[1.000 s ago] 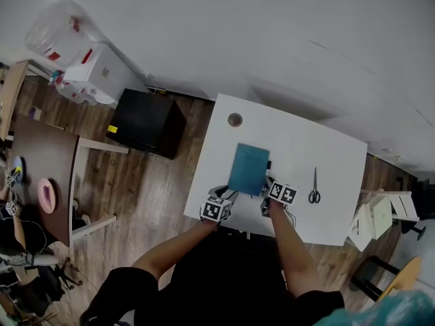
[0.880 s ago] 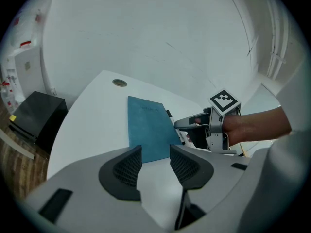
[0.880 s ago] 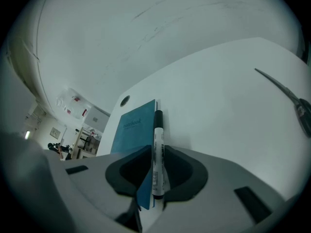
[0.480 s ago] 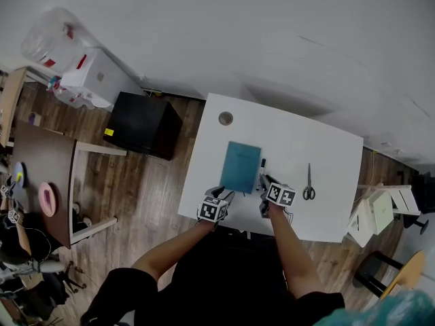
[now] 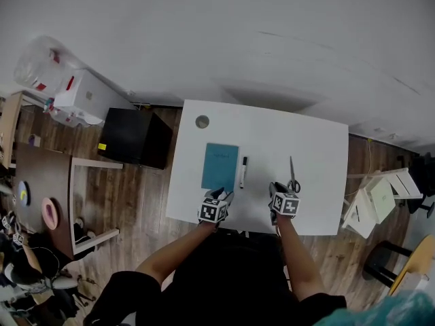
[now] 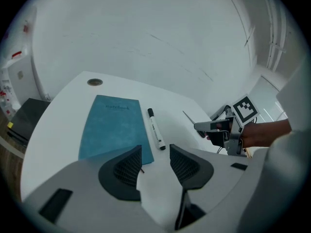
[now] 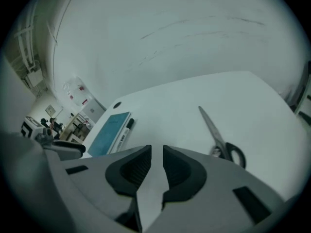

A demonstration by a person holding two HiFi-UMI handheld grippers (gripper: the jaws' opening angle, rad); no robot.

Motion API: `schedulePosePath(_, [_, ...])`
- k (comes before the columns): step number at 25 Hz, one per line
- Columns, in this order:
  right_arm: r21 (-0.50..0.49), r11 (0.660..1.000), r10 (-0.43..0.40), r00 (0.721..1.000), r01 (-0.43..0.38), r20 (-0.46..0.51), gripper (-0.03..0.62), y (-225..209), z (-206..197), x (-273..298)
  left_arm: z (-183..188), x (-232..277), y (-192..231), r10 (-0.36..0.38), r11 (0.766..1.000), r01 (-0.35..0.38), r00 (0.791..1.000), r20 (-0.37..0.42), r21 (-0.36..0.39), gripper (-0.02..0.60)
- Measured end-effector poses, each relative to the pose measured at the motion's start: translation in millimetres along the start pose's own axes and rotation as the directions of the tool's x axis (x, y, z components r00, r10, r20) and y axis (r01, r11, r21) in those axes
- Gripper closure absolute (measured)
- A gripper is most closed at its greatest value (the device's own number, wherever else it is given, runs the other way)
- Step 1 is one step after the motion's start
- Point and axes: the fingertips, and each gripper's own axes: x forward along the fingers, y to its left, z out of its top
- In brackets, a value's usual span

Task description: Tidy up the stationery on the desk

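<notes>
On the white table point(image 5: 319, 148) the blue notebook point(image 5: 220, 168) is now laid flat, released. The left claw point(image 6: 155, 148) is spread, empty, near it. The right claw point(image 7: 156, 149), narrowly parted and empty, is moved beside the scissors point(image 5: 292, 177), probably next, then the marker point(image 5: 242, 172).

White desk point(image 5: 319, 148): teal notebook point(image 5: 220, 167), marker point(image 5: 242, 172) just beside; scissors point(image 5: 292, 176) further right, near right gripper point(image 5: 277, 194).
</notes>
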Motion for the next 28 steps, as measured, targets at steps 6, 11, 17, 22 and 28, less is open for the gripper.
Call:
schedulePosePath(6, [-0.084, 0.987, -0.140, 0.990, 0.139, -0.006, 0.511, -72.7, -12.1, -30.6, -1.2, 13.8, -33.2, 0.007, 1.000, -0.007, 1.000, -0.008, 0.003, 0.391])
schedulePosePath(11, [-0.108, 0.978, -0.180, 0.983, 0.176, -0.028, 0.500, -104.9, -14.8, -33.3, -2.7, 24.5, -53.7, 0.016, 1.000, -0.016, 1.000, -0.009, 0.002, 0.391])
schedulePosePath(17, [-0.142, 0.978, -0.166, 0.984, 0.155, -0.069, 0.496, -111.8, -22.9, -23.6, -8.9, 24.9, -65.9, 0.031, 1.000, -0.031, 0.999, -0.010, -0.003, 0.391])
schedulePosePath(22, [-0.216, 0.964, -0.184, 0.976, 0.156, -0.117, 0.496, -114.2, -28.7, -12.8, -16.4, 24.3, -64.5, 0.043, 0.999, -0.044, 0.999, -0.017, -0.014, 0.391])
schedulePosePath(28, [-0.231, 0.958, -0.196, 0.977, 0.172, -0.085, 0.505, -112.4, -26.6, -16.7, -18.5, 17.5, -62.5, 0.047, 0.999, -0.047, 0.999, -0.011, -0.023, 0.392])
